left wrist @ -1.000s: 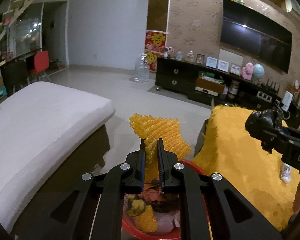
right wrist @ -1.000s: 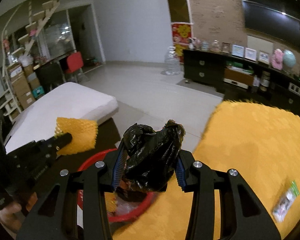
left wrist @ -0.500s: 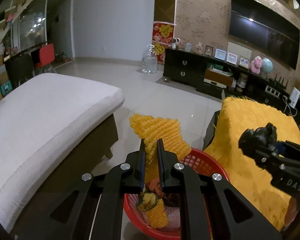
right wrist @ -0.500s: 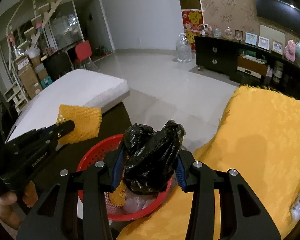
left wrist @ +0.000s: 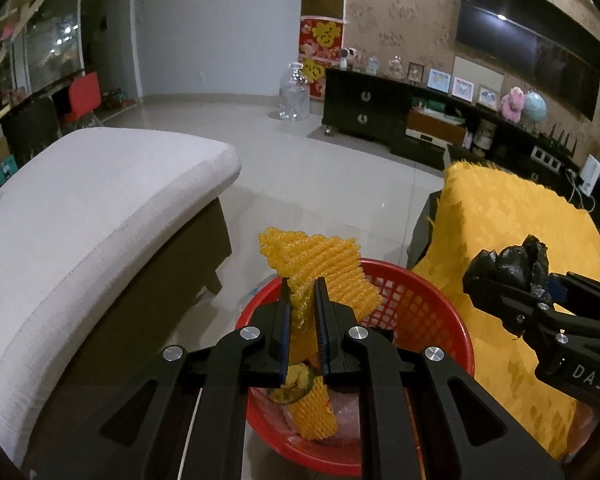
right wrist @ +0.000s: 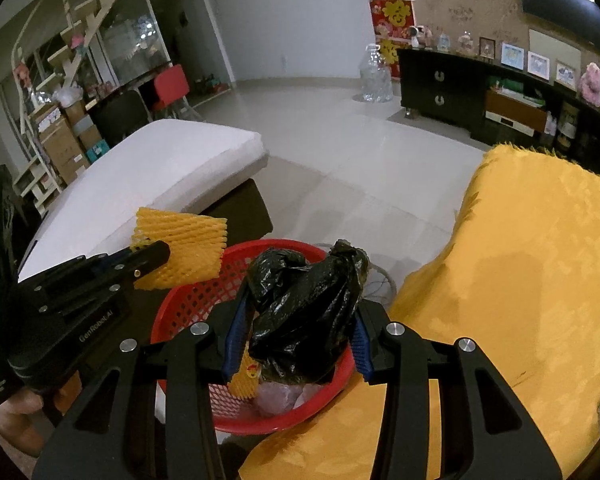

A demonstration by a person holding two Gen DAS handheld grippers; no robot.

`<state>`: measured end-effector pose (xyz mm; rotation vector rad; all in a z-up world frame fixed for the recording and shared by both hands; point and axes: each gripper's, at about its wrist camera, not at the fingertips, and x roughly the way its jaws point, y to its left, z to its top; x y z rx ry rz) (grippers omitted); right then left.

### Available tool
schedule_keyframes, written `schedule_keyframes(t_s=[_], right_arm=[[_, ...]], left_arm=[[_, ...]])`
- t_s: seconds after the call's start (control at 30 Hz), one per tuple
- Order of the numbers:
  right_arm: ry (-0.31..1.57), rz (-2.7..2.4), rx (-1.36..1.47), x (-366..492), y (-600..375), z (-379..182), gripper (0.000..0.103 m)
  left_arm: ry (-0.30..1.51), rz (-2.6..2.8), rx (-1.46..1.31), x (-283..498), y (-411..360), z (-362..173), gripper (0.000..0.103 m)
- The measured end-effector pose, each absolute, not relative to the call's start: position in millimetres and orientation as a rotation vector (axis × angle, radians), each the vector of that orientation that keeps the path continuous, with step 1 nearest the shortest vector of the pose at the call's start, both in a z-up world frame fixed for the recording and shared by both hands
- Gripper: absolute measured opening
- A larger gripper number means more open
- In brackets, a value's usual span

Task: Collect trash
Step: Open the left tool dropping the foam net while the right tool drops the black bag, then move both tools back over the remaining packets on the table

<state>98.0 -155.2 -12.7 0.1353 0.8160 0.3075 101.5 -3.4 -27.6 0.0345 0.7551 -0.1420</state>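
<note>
A red mesh basket (left wrist: pixel 440 320) (right wrist: pixel 192 304) stands on the floor between a sofa and a yellow-covered seat, with trash inside, including a yellow foam piece (left wrist: pixel 314 416). My left gripper (left wrist: pixel 303 284) is shut on a yellow foam net (left wrist: pixel 320 256) (right wrist: pixel 180 244), held over the basket's near-left rim. My right gripper (right wrist: pixel 300 316) is shut on a crumpled black plastic bag (right wrist: pixel 304 312) (left wrist: pixel 512 264), held above the basket's right side. In the left wrist view the right gripper shows at the right edge.
A white-cushioned sofa (left wrist: pixel 80 216) lies left of the basket. A yellow cloth (right wrist: pixel 520 300) covers furniture at the right. A dark TV cabinet (left wrist: pixel 380 116) with a water jug (left wrist: pixel 294 92) beside it stands across the tiled floor. A hand (right wrist: pixel 12 412) holds the left gripper.
Both grippers have sunk and tilted further down toward the basket, which shows larger and more fully in both views. Their grips on the foam net and black bag are unchanged.
</note>
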Motion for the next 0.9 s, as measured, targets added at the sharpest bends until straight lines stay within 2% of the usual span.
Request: schedule_keyframes(t_s=[0.2,0.23,0.3,0.37,0.53,0.73,0.9], right_arm=[[0.826,0.332,0.139,98,-151,-14,0.044],[0.830,0.341,0.144,99,-150,-15,0.047],[0.832,0.348,0.156,98,-149,-15,0.055],[0.826,0.350,0.167,97,-150,-14,0.059],[0.813,0.353,0.169,93,-150,-9,0.061],[0.791,0.331,0.174,88,-159,-2,0.061],[0.770,0.304,0.175,82,-169,4,0.062]], left_arm=[[0.776,-0.154,0.035,101,-4,-31,0.013],[0.780,-0.154,0.030,101,-3,-32,0.015],[0.786,-0.153,0.014,102,0,-32,0.022],[0.783,-0.142,-0.003,102,2,-31,0.045],[0.772,-0.132,-0.014,101,4,-29,0.058],[0.751,-0.122,-0.033,101,7,-24,0.065],[0.727,-0.127,-0.036,98,6,-19,0.066]])
